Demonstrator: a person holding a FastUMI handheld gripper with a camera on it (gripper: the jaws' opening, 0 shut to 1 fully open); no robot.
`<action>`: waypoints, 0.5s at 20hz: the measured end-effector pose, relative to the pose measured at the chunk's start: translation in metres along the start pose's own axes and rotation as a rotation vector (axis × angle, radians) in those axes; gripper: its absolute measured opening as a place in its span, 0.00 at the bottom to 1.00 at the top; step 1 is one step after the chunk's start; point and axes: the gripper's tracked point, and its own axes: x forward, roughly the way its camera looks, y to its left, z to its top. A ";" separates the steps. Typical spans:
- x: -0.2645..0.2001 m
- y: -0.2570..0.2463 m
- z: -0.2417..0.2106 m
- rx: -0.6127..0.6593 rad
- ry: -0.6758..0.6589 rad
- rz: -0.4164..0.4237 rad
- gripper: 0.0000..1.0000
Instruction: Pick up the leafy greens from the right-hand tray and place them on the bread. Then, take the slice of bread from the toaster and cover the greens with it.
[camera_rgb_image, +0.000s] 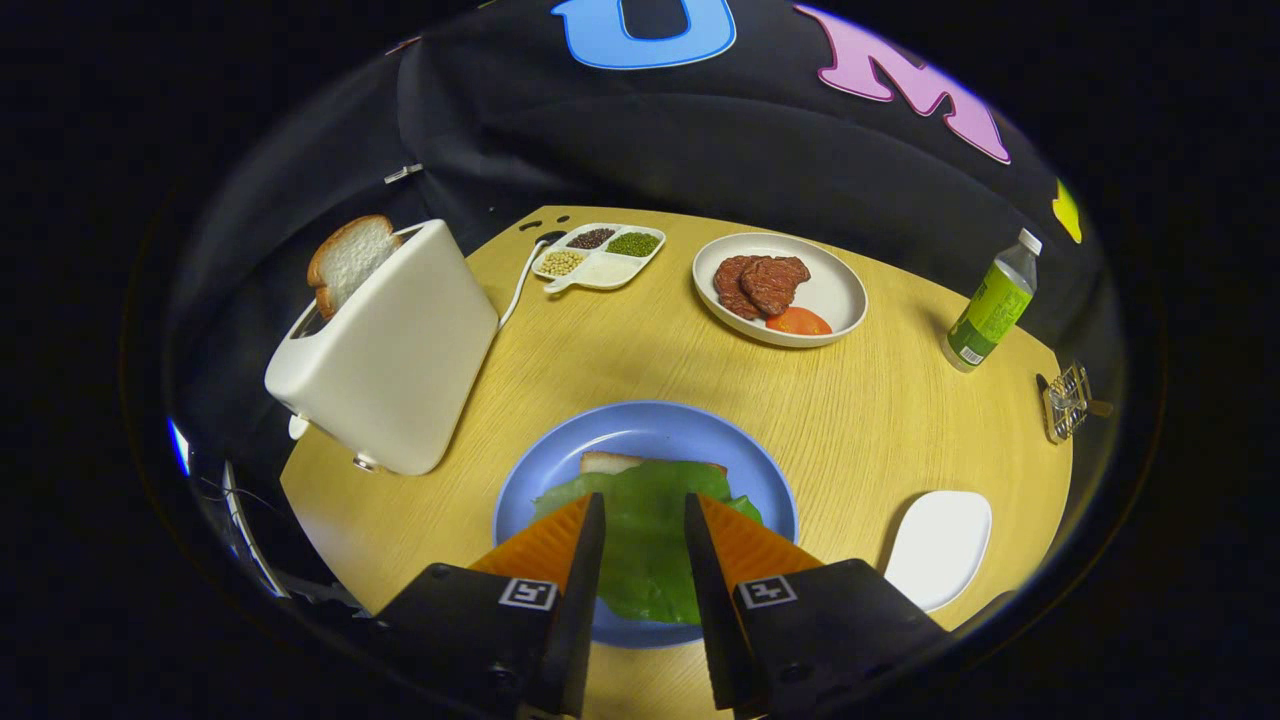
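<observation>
Jaws apart over crinkled greens (645, 540), bread (610, 462)

Leafy greens (645, 530) cover most of the bread (608, 462) beyond the hand-held gripper (645, 510); fingers apart, astride the greens. Contact not discernible. Toaster (385, 350) hides the bread slice's (348, 262) lower part.

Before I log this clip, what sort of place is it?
Probably a staged kitchen-table setup inside a recording booth, not a real kitchen. A toaster holding a bread slice, a blue plate with leafy greens on bread, and a black cloth wall suggest it. The hand-held gripper is open over the greens.
</observation>
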 end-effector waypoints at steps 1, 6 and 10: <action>0.000 0.000 0.001 -0.003 -0.003 -0.002 0.53; -0.017 0.007 0.028 0.003 -0.082 0.016 1.00; -0.039 0.026 0.065 0.028 -0.162 0.049 1.00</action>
